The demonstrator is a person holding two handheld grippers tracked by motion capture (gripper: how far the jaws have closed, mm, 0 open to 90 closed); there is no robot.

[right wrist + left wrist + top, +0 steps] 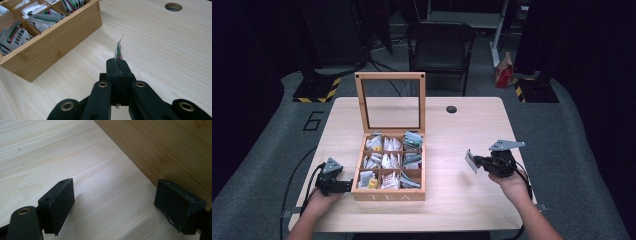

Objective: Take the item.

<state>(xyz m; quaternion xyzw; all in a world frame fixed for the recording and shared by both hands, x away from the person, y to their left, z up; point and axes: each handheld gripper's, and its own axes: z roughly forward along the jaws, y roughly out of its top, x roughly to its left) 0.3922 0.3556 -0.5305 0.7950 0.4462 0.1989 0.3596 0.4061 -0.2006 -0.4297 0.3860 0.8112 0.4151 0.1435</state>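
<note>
A wooden tea box [388, 193] with its glass lid [390, 102] raised stands on the table, its compartments full of tea packets [387, 161]. My right gripper [475, 161] hovers right of the box, shut on one silvery tea packet [470, 161]. Along its own jaws, the packet [119, 48] sticks up edge-on from my right gripper [119, 65], with the box [57, 43] off to the left. My left gripper [347, 186] rests on the table against the box's left front corner. It stands open [113, 202], nothing between its pads [63, 203], beside the box wall [170, 150].
A round cable hole [451, 109] lies in the table at the back right, also seen as a hole [173, 6] ahead of the right gripper. A black folding chair [439, 47] stands behind the table. Bare tabletop [467, 130] spreads right of the box.
</note>
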